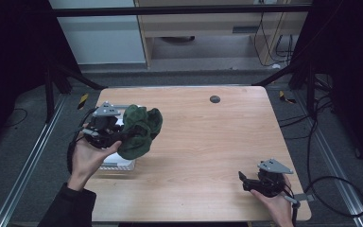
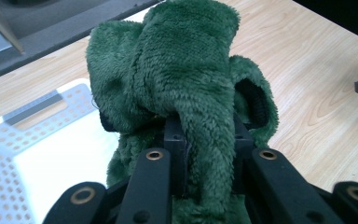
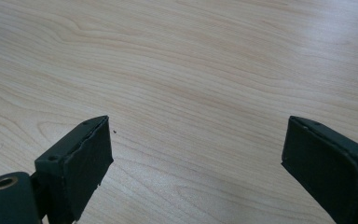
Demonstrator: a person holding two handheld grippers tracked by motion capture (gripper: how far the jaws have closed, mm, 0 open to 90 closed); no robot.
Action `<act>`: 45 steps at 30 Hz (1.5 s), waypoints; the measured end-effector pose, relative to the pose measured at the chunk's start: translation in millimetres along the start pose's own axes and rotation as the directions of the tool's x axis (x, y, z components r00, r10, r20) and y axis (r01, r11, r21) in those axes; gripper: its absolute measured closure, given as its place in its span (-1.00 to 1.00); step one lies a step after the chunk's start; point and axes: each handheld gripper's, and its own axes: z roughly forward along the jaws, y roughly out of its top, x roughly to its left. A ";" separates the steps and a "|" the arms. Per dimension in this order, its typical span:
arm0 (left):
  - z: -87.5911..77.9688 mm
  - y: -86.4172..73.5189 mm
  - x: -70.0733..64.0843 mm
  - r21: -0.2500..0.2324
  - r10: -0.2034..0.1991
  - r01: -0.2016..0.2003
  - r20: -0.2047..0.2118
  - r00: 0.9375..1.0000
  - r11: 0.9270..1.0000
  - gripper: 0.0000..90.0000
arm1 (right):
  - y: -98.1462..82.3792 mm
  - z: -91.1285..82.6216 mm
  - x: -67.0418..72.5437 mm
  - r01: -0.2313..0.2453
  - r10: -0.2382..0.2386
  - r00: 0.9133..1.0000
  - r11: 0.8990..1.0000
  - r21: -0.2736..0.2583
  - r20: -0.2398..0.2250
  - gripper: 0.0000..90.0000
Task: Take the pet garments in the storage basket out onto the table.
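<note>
Clamped in the left gripper (image 2: 205, 140), jaws pinching a narrow fold: a green plush garment (image 2: 186, 79), bunched and held aloft at centre frame of the left gripper view, at centre left in the high view (image 1: 141, 130). Gripped by only a thin tuck of pile, with most of the bulk flopped forward over the jaws; likely to slide free or sag and snag on the rim below if swung sharply. Hung directly over the near corner of a white perforated basket (image 2: 9, 154), lower left of frame; seen as empty where the interior showed, the rest hidden behind the fleece. Held low over bare wooden table (image 3: 191, 70) at lower right of the high view: the right gripper (image 1: 255, 182), jaws spread wide apart and holding nothing (image 3: 193, 154).
</note>
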 end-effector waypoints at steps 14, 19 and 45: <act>35.6 11.5 -23.5 0.031 0.039 -0.040 0.061 0.997 0.999 0.68 | 0.0 -0.4 -0.2 0.003 -0.003 1.000 1.000 -0.003 0.000 -0.81; 46.2 12.6 -30.1 0.028 0.043 -0.046 0.079 0.996 0.999 0.68 | 0.1 -0.2 -0.4 0.004 -0.004 1.000 1.000 -0.003 0.000 -0.82; 107.3 2.2 -59.6 0.092 0.075 -0.088 0.132 0.988 0.992 0.68 | -0.2 0.2 -1.3 0.011 -0.011 1.000 1.000 -0.004 0.006 -0.82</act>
